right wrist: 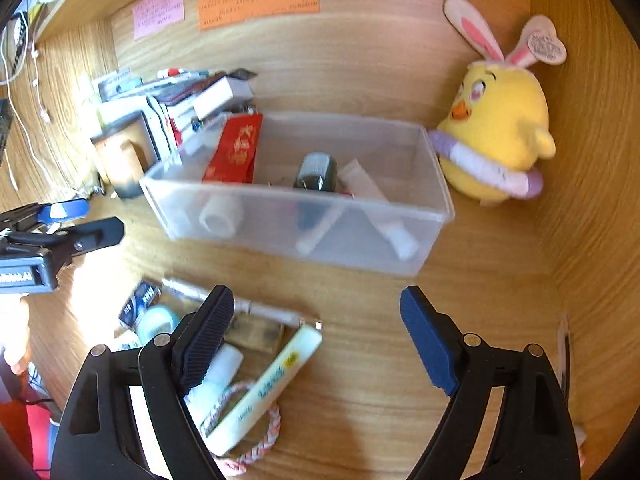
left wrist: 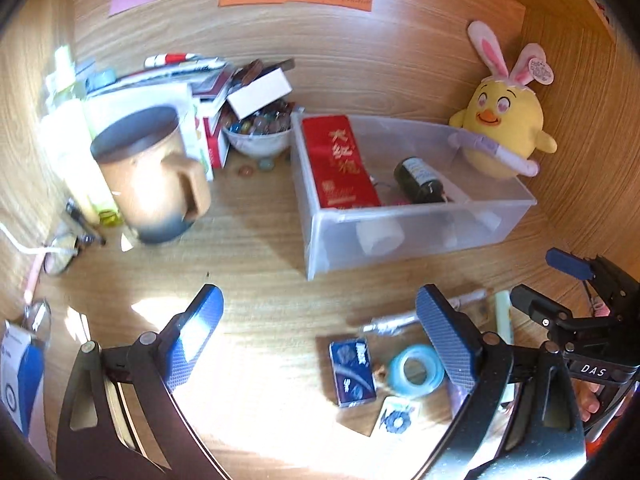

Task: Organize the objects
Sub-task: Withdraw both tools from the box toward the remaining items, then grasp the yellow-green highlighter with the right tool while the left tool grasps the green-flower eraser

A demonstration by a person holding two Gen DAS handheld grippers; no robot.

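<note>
Clear bin sits mid-desk near the back wall with a red packet and dark bottle inside. Both the left gripper and right gripper hang wide apart, empty, over loose clutter: tape roll, blue box, tube. Plush chick beside the bin.

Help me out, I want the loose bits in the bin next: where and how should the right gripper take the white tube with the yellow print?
Grip the white tube across its narrow width near the middle, coming from above. It lies flat and long on the desk, and the braided cord crowds its lower end.
</note>
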